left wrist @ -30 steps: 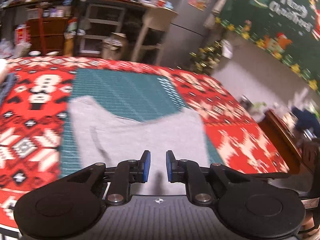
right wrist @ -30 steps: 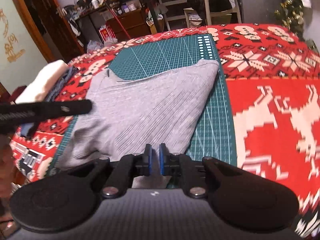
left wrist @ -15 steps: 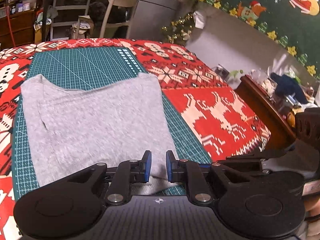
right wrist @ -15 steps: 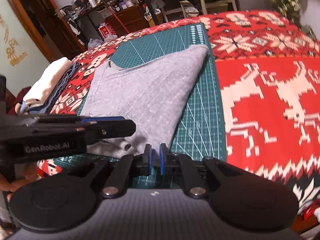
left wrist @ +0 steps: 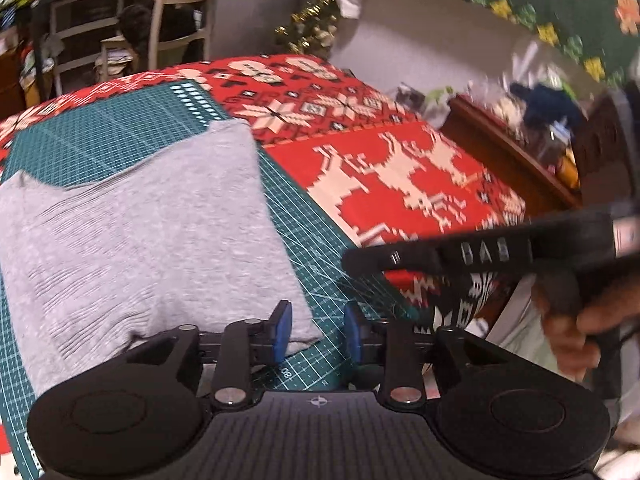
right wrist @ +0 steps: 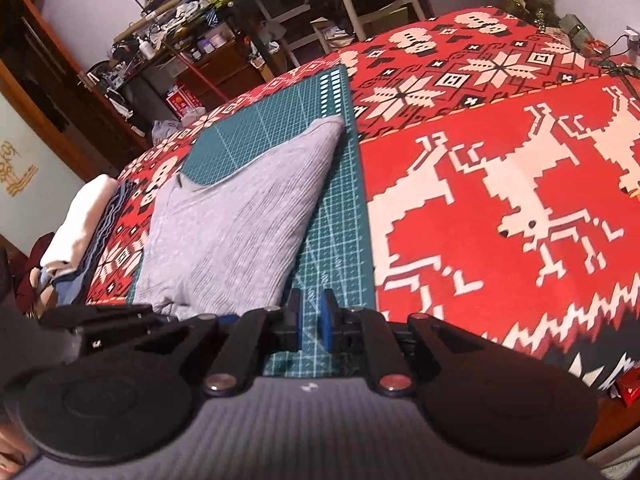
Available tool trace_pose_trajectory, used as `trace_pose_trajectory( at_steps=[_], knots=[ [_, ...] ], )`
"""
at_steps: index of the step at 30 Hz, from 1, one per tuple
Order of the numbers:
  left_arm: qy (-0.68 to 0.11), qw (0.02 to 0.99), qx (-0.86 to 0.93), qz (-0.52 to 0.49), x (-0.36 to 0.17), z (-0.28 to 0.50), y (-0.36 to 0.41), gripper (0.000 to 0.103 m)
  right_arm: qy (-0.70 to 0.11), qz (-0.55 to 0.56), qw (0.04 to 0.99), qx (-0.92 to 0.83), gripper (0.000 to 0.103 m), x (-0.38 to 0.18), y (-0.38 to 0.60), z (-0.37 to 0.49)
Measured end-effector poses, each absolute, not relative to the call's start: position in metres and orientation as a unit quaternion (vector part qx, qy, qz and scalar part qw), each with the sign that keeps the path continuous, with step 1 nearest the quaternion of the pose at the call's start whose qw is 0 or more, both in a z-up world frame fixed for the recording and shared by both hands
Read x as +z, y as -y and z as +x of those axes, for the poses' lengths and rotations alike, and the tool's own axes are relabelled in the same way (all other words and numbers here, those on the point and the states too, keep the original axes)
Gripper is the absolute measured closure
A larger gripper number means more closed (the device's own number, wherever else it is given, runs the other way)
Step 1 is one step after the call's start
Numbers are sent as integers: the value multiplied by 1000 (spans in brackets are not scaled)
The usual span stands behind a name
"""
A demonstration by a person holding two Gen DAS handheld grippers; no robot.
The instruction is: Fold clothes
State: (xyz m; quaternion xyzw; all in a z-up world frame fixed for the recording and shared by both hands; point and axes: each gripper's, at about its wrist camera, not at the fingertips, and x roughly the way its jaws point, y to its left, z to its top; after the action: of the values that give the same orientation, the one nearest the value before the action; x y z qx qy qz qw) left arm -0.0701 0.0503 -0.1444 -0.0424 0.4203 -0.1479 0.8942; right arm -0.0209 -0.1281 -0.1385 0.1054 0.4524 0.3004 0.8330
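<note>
a: where's the grey shirt [left wrist: 132,240]?
b: on the green mat [left wrist: 320,248], at 10 o'clock of the left gripper [left wrist: 318,334], whose jaws are opening, empty. right gripper [right wrist: 311,318] nearly closed, empty.
a: next?
b: likely grab the near corner for another fold.

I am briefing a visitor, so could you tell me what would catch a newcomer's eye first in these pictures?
The bright red Christmas blanket with white reindeer covers the whole surface. On it lies a green cutting mat, and a folded grey garment rests on the mat. The left gripper, its jaws opening, hovers at the garment's near corner.
</note>
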Motion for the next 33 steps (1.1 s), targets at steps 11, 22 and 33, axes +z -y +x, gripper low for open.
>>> trace_pose_trajectory(
  at_steps=[11, 22, 33],
  knots=[
    [-423, 897, -130, -18, -149, -69, -56, 97, -446, 159, 825, 309, 91, -136, 120, 69],
    [-465, 878, -97, -53, -140, -64, -56, 98, -500, 205, 776, 324, 91, -168, 89, 174],
    [-463, 879, -105, -48, -142, -62, -53, 97, -494, 202, 787, 311, 96, -177, 78, 184]
  ],
)
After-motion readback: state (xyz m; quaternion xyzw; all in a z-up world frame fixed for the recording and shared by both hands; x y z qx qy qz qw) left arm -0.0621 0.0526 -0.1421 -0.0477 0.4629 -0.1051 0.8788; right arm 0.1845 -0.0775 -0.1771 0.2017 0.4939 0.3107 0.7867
